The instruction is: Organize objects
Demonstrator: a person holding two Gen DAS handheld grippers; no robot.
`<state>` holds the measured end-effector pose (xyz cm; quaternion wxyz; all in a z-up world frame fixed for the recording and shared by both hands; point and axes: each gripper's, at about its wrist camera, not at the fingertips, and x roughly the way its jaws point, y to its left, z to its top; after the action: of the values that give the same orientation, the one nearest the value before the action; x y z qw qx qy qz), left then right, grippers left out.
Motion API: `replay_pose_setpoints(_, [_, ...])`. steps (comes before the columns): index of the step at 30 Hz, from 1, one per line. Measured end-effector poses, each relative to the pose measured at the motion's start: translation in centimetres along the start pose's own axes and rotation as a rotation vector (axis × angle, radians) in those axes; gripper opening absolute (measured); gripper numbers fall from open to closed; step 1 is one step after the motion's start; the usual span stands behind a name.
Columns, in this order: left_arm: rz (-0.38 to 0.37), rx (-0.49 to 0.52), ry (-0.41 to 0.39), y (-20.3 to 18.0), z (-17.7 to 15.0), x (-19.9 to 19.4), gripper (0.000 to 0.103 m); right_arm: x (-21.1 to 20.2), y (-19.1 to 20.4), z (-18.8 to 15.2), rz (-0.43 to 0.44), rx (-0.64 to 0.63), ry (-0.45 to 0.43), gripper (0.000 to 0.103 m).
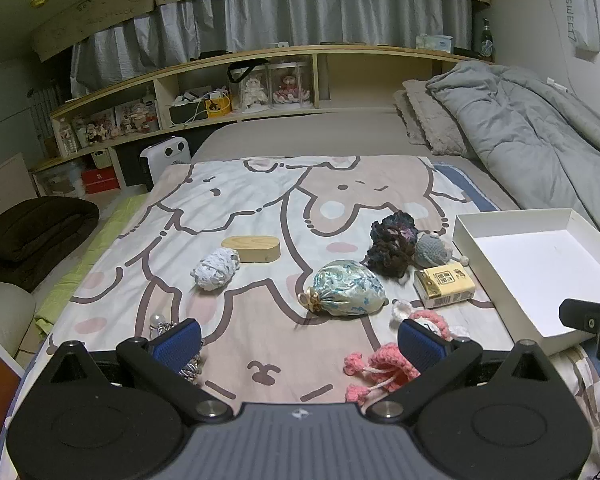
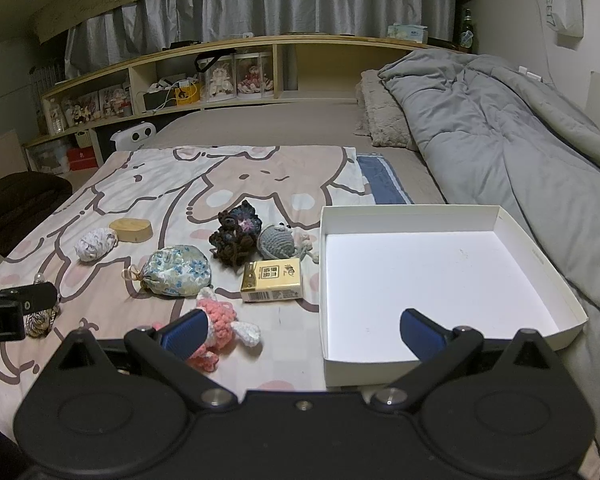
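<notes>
Both claws hang tilted down over the near edge of the bed, side by side, jaws spread as wide as they go and gripping nothing. The left claw [image 1: 300, 340] is over the cartoon blanket [image 1: 220, 208]; its right pad sits in front of a pink crochet toy [image 1: 380, 364], its left pad in front of a silvery chain [image 1: 168, 326] — neither is pinched. The right claw [image 2: 302, 330] straddles the near left corner of the white tray [image 2: 540, 248]: one pad over the tray's bare floor, the other over the pink toy [image 2: 218, 320].

Farther out on the blanket lie a floral pouch [image 1: 346, 288], a yellow pack [image 1: 446, 285] just left of the tray, a dark yarn bundle [image 1: 392, 246] touching a grey crochet ball [image 1: 434, 250], a white knit ball [image 1: 215, 269] and, just beyond it, a wooden oval box [image 1: 252, 249]. Far right, a grey duvet [image 2: 500, 128] is heaped along the wall.
</notes>
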<state>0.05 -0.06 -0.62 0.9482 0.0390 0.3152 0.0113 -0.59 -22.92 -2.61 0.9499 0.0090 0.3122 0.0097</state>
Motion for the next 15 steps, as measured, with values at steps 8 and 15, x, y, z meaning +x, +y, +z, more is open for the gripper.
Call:
replay_pose_setpoints(8, [-0.002,-0.001,0.002,0.03,-0.06,0.02,0.103,-0.09,0.17,0.01,-0.001,-0.002,0.002,0.103])
replay_pose_setpoints(15, [-0.002,0.0,0.002,0.0,-0.05,0.02,0.103,-0.06,0.18,0.03,0.0,-0.003,0.003,0.103])
